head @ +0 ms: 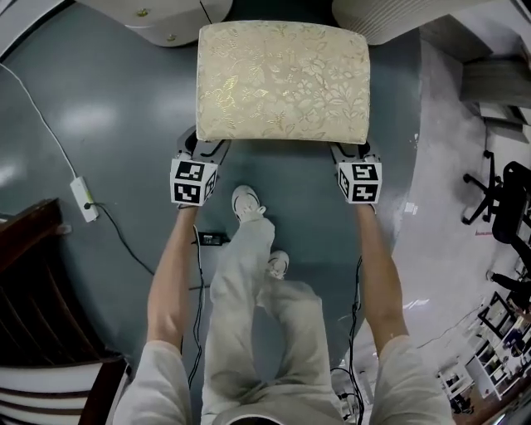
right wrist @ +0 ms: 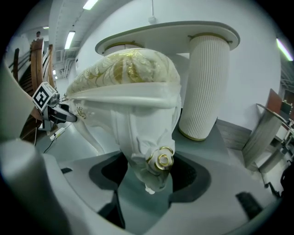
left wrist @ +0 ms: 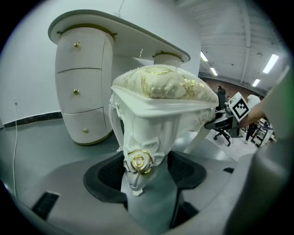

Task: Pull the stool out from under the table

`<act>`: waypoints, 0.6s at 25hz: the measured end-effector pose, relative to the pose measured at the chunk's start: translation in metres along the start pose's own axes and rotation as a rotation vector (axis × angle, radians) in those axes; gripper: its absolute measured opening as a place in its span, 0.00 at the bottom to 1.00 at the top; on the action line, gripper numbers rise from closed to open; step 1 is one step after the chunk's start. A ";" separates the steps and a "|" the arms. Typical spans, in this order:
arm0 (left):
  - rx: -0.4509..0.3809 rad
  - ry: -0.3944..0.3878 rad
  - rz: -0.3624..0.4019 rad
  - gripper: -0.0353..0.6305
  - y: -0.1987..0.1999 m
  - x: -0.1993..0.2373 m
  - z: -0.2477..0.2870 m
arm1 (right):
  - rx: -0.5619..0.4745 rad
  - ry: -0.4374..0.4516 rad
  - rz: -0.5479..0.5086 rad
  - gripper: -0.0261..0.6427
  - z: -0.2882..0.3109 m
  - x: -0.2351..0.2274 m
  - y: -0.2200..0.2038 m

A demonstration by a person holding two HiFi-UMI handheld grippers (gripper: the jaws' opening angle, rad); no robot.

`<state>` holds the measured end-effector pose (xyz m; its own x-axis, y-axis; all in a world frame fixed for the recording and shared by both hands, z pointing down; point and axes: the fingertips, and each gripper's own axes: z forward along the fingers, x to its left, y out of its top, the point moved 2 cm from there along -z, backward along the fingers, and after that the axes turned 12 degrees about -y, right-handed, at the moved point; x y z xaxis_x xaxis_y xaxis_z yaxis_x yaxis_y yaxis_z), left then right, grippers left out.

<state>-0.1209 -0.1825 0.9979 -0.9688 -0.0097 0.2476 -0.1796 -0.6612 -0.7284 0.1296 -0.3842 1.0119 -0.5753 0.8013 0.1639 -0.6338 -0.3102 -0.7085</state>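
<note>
The stool (head: 282, 79) has a cream and gold cushion and white carved legs; it stands on the grey floor just in front of the white table (head: 158, 17). My left gripper (head: 202, 153) is at its near left corner and my right gripper (head: 353, 153) at its near right corner. In the left gripper view a leg with a gold rose (left wrist: 140, 160) fills the gap of the left gripper (left wrist: 144, 172), whose black pads sit against it. The right gripper (right wrist: 149, 176) holds the other front leg (right wrist: 158, 160) the same way.
The table's drawer pedestal (left wrist: 85, 92) and fluted pedestal (right wrist: 204, 87) stand behind the stool. A power strip (head: 83, 199) with a cable lies left, dark wooden furniture (head: 33, 290) lower left, an office chair (head: 506, 199) right. The person's feet (head: 247, 203) are just behind the stool.
</note>
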 end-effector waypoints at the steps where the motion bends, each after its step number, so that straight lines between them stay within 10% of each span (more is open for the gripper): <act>1: 0.005 0.002 0.000 0.49 -0.001 -0.002 -0.002 | 0.003 0.000 0.001 0.45 -0.003 0.001 -0.001; 15: 0.028 -0.004 0.004 0.49 -0.068 -0.057 -0.056 | 0.004 0.001 0.016 0.46 -0.080 0.039 -0.066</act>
<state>-0.0632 -0.0947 0.9980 -0.9689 -0.0156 0.2471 -0.1704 -0.6820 -0.7112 0.1904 -0.2916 1.0105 -0.5849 0.7968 0.1515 -0.6263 -0.3250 -0.7086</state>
